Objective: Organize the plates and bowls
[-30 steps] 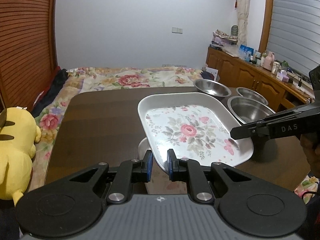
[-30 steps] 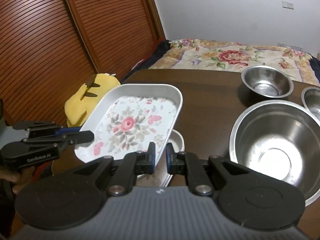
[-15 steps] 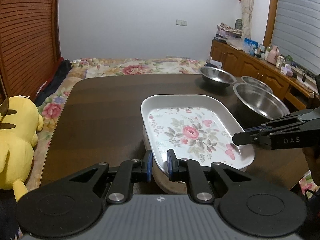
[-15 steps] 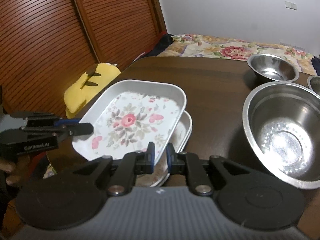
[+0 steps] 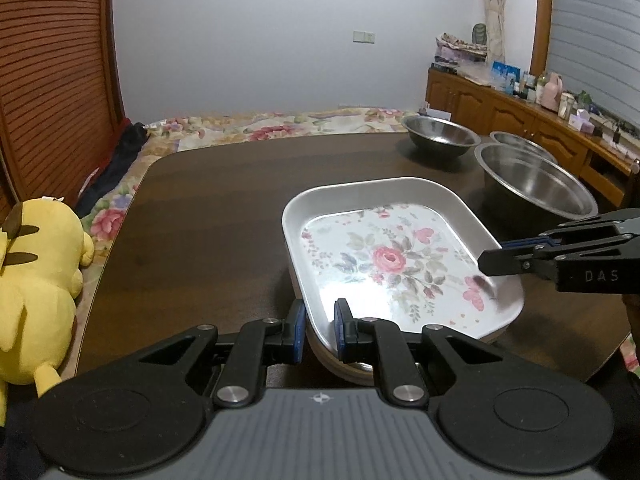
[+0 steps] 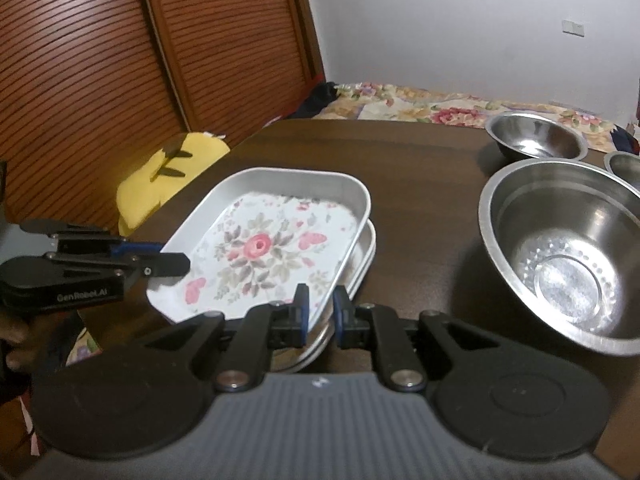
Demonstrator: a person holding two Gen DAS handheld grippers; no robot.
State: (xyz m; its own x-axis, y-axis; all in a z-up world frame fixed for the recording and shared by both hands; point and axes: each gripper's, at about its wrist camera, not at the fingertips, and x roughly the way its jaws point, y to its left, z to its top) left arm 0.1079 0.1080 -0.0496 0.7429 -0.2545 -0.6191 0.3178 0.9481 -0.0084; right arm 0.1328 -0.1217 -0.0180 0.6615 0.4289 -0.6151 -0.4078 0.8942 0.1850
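Between the left gripper (image 5: 320, 330) and right gripper (image 6: 320, 314), each clamped on an opposite rim, the white rectangular floral-printed tray (image 5: 394, 258) hangs over a matching plate (image 6: 362, 258) on the dark table (image 5: 216, 200); steel bowls (image 6: 568, 248) lie beyond.

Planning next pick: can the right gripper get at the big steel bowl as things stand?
Probably not yet. The right gripper is shut on the floral tray rim; the big steel bowl sits unobstructed just to its right, once the tray is released.
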